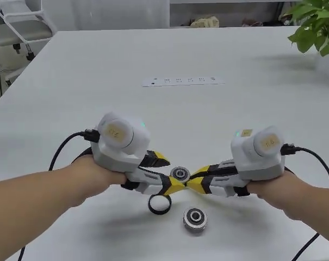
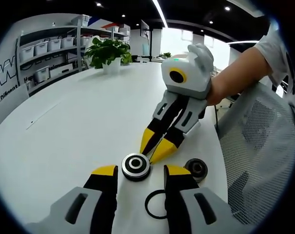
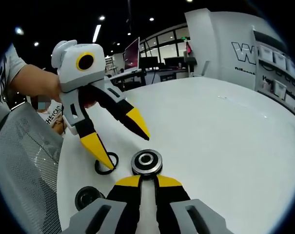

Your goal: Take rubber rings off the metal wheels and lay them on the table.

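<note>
Left gripper spread wide, yellow tips either side of a metal wheel with a gap on both sides, close to the near edge of the white table. Right gripper drawn almost shut, tips set against that same wheel's rim from the opposite side; cannot tell whether pinching anything or only pressing. Looks bare of rubber, going by the pale outer rim. Loose rubber ring flat on the surface just nearer the edge, and a second wheel beside it, dark around the outside and so probably with its ring on. Judged about halfway through: one ring off, one to go. Main risk here: a round, smooth wheel pushed by narrow closed tips, likely to squirt sideways or spin away if the left jaws close off-centre. Could then strike the loose ring or the second wheel and send either toward the near edge. Also little room between the two sets of tips, so a hurried closing could clash jaw on jaw instead of seating on metal.
</note>
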`<action>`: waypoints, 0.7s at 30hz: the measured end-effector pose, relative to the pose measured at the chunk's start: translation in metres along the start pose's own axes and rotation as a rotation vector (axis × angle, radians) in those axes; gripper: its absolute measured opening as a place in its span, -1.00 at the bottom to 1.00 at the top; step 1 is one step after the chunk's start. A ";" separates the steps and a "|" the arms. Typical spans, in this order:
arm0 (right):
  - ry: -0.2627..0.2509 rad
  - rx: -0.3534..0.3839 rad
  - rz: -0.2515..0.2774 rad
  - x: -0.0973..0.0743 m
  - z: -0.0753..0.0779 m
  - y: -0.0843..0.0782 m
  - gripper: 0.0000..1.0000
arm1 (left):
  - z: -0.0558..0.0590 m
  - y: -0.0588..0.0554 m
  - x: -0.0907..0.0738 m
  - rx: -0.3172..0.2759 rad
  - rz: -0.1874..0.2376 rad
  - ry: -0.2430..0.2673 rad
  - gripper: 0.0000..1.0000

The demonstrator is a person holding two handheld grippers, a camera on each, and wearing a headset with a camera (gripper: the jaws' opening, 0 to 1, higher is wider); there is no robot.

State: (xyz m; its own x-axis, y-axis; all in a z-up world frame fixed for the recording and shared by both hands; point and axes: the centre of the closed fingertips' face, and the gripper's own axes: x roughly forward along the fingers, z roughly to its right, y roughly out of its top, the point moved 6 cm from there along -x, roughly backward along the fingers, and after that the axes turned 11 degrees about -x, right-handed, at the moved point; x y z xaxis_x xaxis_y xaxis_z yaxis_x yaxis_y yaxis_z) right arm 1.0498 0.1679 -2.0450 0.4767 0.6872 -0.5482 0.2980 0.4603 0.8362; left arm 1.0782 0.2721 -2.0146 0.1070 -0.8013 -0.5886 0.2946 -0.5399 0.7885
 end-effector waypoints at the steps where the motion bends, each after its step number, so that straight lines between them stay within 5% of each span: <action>1: 0.000 0.000 0.000 0.000 0.000 0.000 -0.86 | 0.000 0.000 0.000 0.000 -0.001 0.000 -0.34; 21: -0.001 -0.002 -0.002 0.000 0.000 -0.001 -0.91 | -0.001 0.001 0.011 0.012 -0.017 -0.002 -0.54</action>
State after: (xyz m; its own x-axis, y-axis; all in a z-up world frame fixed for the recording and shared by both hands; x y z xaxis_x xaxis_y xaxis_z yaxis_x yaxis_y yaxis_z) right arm 1.0495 0.1671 -2.0454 0.4767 0.6860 -0.5497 0.2977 0.4624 0.8352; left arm 1.0804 0.2624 -2.0202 0.0998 -0.7923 -0.6019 0.2849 -0.5568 0.7802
